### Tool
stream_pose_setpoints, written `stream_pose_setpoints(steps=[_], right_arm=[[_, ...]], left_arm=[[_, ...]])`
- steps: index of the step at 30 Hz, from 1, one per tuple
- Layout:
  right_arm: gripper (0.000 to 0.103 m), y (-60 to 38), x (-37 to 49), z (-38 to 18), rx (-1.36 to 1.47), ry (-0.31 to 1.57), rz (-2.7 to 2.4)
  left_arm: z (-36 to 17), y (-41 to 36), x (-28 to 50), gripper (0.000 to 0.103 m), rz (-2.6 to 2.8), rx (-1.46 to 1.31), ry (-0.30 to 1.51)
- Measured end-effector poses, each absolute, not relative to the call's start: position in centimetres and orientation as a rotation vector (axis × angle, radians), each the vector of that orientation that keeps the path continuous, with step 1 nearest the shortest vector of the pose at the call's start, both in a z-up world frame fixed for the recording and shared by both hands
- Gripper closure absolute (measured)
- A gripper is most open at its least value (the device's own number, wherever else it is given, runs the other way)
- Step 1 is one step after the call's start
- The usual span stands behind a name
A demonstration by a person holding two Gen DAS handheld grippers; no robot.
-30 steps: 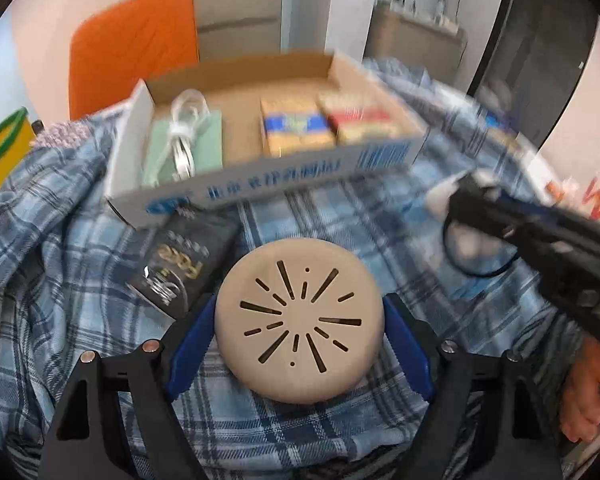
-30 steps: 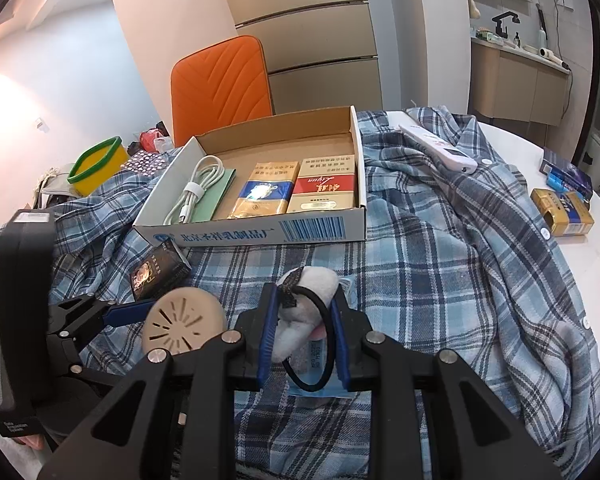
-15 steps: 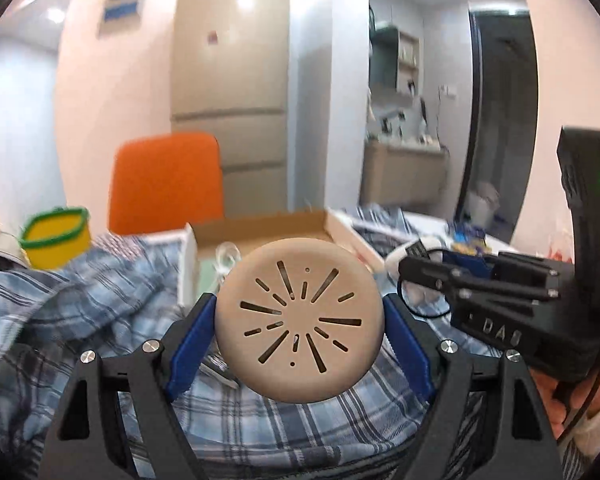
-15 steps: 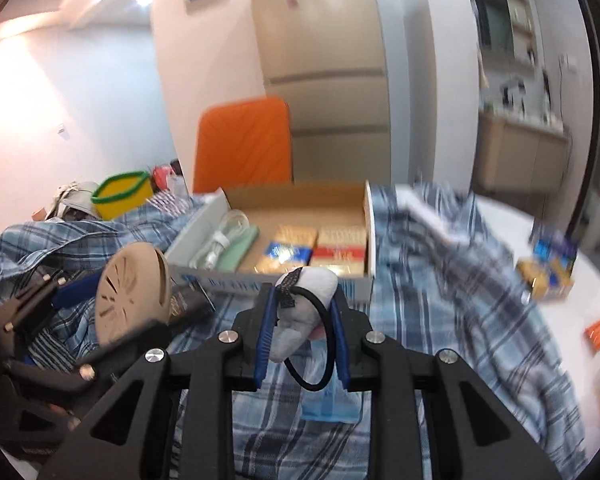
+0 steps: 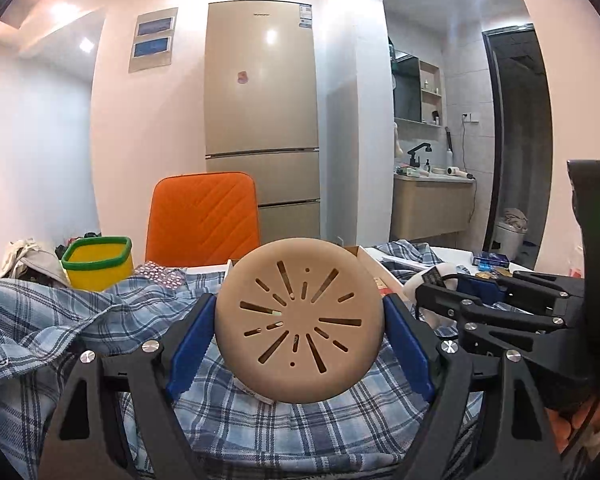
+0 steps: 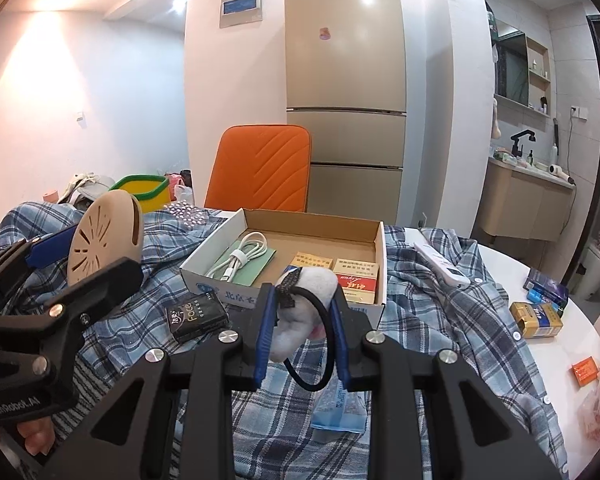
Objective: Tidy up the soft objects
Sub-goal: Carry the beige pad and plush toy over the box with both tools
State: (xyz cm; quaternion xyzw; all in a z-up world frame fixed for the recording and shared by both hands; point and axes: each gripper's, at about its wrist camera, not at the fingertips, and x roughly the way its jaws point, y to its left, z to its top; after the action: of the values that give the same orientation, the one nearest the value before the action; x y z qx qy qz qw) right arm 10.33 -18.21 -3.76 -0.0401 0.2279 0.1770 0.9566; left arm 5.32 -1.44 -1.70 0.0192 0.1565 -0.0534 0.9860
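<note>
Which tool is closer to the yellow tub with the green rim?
Left. The left tool, gripping the tan round disc, is on the same side as the yellow tub, just in front of it. The right tool, holding the white fluffy toy, sits further off, by the cardboard box.

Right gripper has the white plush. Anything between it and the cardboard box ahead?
Nothing visible blocks it. The right gripper holds the white plush above the plaid shirt, with the cardboard box straight ahead and open-topped. The black packet lies off to the left. The box's middle floor looks free.
</note>
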Motion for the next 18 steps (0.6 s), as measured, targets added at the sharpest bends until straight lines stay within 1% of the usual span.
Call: stream_pose_setpoints(steps=[11, 14, 18], right_arm=[[0.079, -18.2, 9.1, -3.0, -0.088, 0.389, 0.373], [0.079, -18.1, 8.4, -2.6, -0.106, 0.355, 0.348], [0.079, -17.5, 7.9, -1.3, -0.149, 0.312, 0.305]], left_arm=[[-0.8, -1.9, 3.5, 0.019, -0.114, 0.055, 0.236], [0.4, -2.2, 3.0, 0.019, -0.112, 0.050, 0.220], [3.6, -2.5, 3.4, 0.019, -0.108, 0.039, 0.188]])
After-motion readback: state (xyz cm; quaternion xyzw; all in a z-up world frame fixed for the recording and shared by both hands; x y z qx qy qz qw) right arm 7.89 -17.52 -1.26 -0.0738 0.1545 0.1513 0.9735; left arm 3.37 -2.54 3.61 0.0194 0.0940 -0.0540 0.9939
